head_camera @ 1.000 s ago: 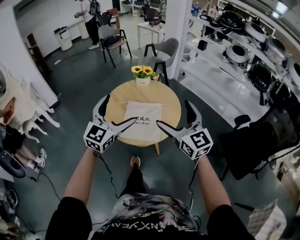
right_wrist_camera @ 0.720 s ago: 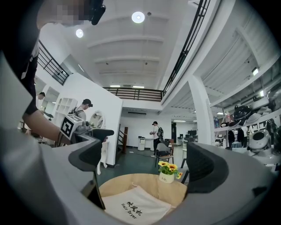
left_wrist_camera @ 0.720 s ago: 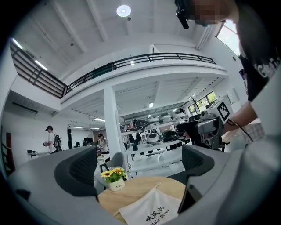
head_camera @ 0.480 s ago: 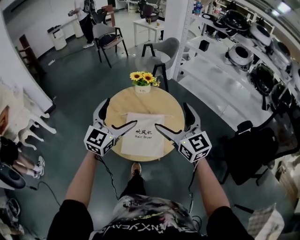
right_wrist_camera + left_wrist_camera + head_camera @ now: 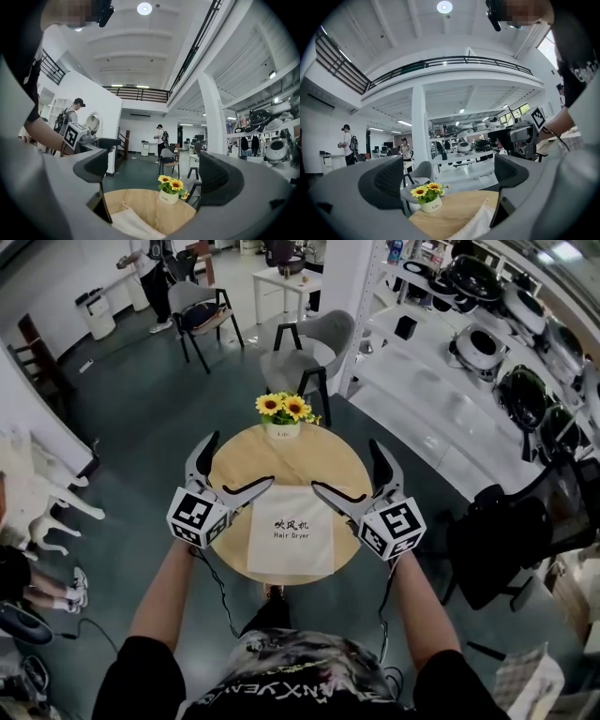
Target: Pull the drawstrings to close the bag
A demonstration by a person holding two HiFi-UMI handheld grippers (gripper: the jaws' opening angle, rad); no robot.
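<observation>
A white cloth drawstring bag point(image 5: 292, 532) with dark print lies flat on a small round wooden table point(image 5: 239, 451), hanging slightly over its near edge. Its cords are too small to make out. My left gripper point(image 5: 239, 460) is held in the air over the table's left side, open and empty. My right gripper point(image 5: 345, 465) mirrors it on the right, open and empty. Neither touches the bag. In the left gripper view, the bag point(image 5: 476, 224) shows low between the jaws of that gripper point(image 5: 450, 177). The right gripper point(image 5: 157, 173) sees the bag point(image 5: 133, 226) below it.
A white pot of sunflowers point(image 5: 284, 414) stands at the table's far edge. A grey chair point(image 5: 305, 354) is behind the table, a black chair point(image 5: 506, 531) to the right. White shelves with appliances point(image 5: 487, 343) line the right. A person point(image 5: 152, 273) stands far back.
The table and bag have drawn nearer beneath both grippers. Both grippers stay open and level, holding nothing.
</observation>
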